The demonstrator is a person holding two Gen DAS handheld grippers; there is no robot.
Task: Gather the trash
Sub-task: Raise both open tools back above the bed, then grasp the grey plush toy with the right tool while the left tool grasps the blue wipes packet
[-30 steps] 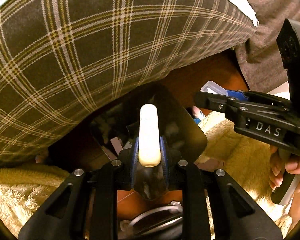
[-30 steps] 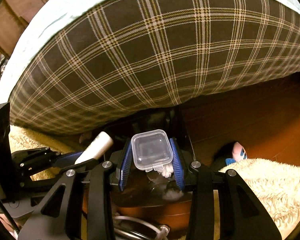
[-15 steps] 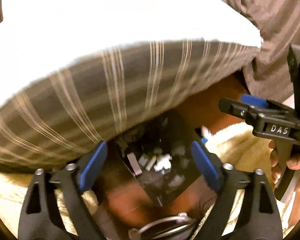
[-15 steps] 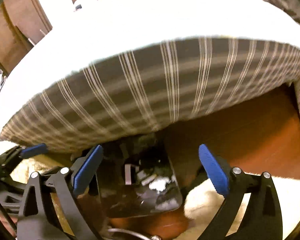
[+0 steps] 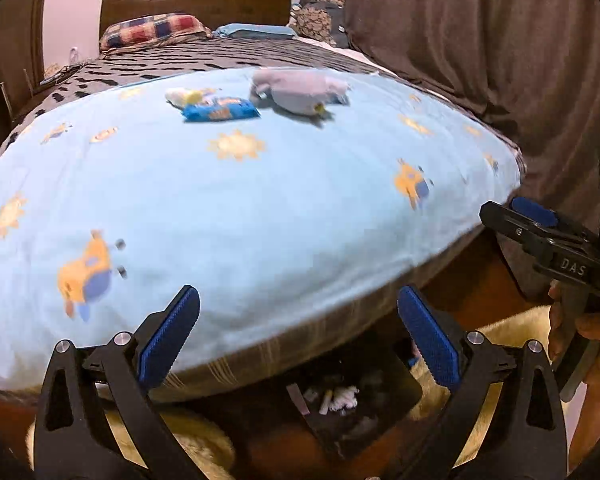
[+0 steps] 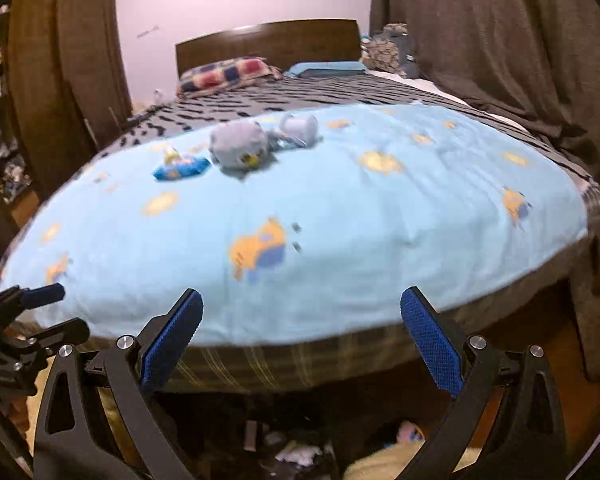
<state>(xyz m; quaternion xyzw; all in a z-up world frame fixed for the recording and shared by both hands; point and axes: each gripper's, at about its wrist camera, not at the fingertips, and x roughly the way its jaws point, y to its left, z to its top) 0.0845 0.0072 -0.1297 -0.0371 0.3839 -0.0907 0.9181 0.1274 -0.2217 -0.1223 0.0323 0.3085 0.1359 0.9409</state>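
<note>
Blue-padded left gripper (image 5: 298,338) and right gripper (image 6: 302,338) are both gaping wide — holding nothing — above the black bin (image 5: 360,408).

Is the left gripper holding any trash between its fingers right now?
No, the left gripper stands wide open with nothing between its blue pads, above the black bin.

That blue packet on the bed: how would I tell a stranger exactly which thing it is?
Start at the big light-blue blanket printed with orange suns. Near its far end lie a few small things; the blue packet is the flat, shiny wrapper with orange lettering. It lies just left of the grey plush toy, which is soft, rounded and pale, while the packet is flat and vivid blue.
</note>
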